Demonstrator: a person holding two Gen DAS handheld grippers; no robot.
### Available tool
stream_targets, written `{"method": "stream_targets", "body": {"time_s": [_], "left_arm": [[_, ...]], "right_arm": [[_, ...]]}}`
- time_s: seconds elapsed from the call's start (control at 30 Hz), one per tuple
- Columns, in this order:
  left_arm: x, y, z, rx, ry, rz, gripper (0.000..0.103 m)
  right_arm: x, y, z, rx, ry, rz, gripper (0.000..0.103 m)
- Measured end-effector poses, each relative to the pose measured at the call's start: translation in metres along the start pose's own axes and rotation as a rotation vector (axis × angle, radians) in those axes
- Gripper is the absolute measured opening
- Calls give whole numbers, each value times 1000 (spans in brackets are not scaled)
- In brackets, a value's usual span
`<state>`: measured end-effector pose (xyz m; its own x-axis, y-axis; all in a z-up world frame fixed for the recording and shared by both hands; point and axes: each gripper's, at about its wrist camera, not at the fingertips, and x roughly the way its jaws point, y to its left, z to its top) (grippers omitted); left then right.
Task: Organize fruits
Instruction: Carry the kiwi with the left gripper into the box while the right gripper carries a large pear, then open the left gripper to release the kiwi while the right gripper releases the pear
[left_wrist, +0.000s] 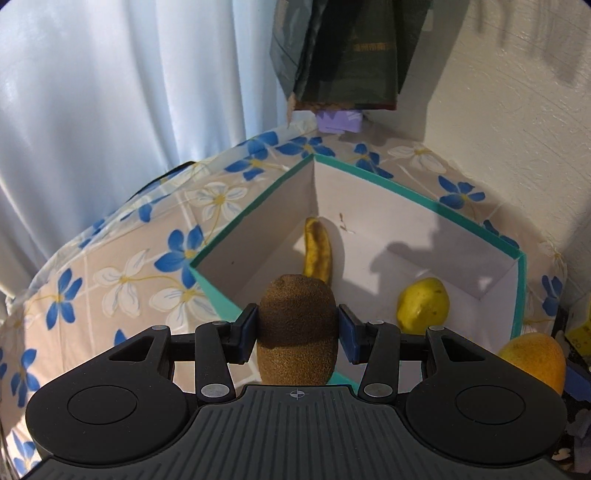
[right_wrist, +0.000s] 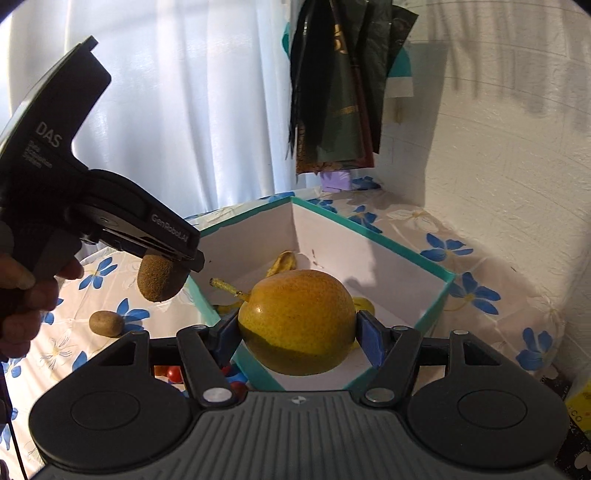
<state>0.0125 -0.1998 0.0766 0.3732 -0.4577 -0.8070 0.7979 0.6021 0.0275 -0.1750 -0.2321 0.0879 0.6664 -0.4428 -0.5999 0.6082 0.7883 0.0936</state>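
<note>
The left gripper is closed on a brown kiwi, its two blue-padded fingers pressed against the fruit's sides so that the kiwi stands lengthwise between them. Just ahead of this gripper lies the near corner of a teal-edged box with white inner walls. Inside the box, straight ahead of the kiwi, a banana lies near the far corner, and ahead to the right a yellow pear rests on the box floor.

The right gripper is clamped on a large yellow-orange pear, one pad at each side of the fruit, held above the near corner of the same box. Beyond the held pear, part of the banana shows inside the box, with a thin stem sticking out to the left of the fruit.

Up and to the left of the right gripper, the left gripper appears from the side, gripped by the person's left hand, with the kiwi hanging from its fingers beside the box's left wall. Below that, a second kiwi rests on the floral tablecloth, outside the box. Some small red fruits show just behind the right gripper's left finger; what they are is unclear
</note>
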Motion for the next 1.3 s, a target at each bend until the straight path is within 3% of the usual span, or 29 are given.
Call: {"method": "stream_targets", "body": {"time_s": [0.5,0.67,0.87,0.97,1.03,1.13,1.27,1.3], "left_arm": [[86,-32,8,56,87,-21,50],[104,-32,4,52,132,-8,50],[105,-34,2,68,119,24,52],[97,-33,4,67,71,44,66],[91,-32,6,85,51,48,67],[80,-26,6,68,29,71,77],[51,-11,-1,24,-29,141,83],[41,-7,-5,14,-55,150,90]], "right_arm": [[6,-30,-2,59,-14,-68,66],[8,-36,-1,74,-8,-73,66],[12,-34,1,71,-6,-60,66],[16,-32,2,67,-2,-51,66],[19,-31,2,64,4,-47,66],[23,-30,2,58,14,-43,66],[29,-28,3,49,21,-36,66],[31,-27,2,44,23,-37,66]]}}
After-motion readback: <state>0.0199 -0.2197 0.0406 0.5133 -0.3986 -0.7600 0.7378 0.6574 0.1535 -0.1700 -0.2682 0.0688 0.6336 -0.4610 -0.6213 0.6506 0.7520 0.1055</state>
